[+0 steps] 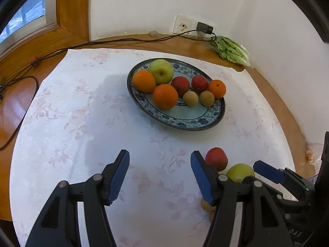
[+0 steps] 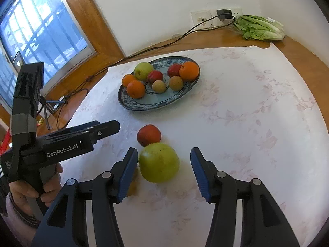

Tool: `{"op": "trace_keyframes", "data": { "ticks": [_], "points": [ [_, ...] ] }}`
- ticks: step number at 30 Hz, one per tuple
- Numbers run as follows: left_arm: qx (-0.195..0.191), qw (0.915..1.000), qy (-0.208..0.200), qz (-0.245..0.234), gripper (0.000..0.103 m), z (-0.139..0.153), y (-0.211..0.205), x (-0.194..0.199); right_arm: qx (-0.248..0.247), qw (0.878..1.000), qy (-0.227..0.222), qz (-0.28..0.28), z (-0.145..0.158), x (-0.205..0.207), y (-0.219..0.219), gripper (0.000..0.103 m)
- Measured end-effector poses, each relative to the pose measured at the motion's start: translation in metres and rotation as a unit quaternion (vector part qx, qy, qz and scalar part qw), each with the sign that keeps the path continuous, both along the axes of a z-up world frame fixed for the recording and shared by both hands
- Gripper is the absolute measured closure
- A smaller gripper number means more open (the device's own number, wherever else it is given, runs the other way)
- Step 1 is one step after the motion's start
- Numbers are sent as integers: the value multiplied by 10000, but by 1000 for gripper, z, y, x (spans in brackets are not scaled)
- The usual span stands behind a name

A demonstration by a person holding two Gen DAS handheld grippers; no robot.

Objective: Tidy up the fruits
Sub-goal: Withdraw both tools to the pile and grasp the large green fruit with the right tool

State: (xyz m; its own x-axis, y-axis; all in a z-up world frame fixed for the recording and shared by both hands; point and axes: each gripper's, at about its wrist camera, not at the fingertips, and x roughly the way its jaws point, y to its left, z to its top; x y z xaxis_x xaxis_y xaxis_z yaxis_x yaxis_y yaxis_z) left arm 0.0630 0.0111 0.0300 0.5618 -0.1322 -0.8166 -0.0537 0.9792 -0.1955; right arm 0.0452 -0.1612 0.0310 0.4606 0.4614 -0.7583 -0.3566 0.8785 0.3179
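The right gripper (image 2: 163,170) has its jaws apart around a green apple (image 2: 158,162) on the surface, pads not pressing it (a red apple (image 2: 148,134) touches its far side). The left gripper (image 1: 160,175) hangs wide and empty, with the fruit plate (image 1: 213,121) farther off.

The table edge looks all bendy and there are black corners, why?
In the left wrist view the fisheye lens curves the table edge and leaves black corners; in the right wrist view it bows the window frame too, and daylight puts a soft shadow under the green apple.
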Motion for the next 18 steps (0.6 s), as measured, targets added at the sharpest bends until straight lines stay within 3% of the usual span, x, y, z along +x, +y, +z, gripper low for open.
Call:
{"op": "trace_keyframes", "data": {
  "ticks": [10,18],
  "points": [
    [9,10000,-18,23,38,0,1,-3,-108,9999,50,89,-10,-2,9,47],
    [16,10000,12,10,38,-1,-1,-2,158,9995,221,145,-18,-1,9,47]
  ]
}}
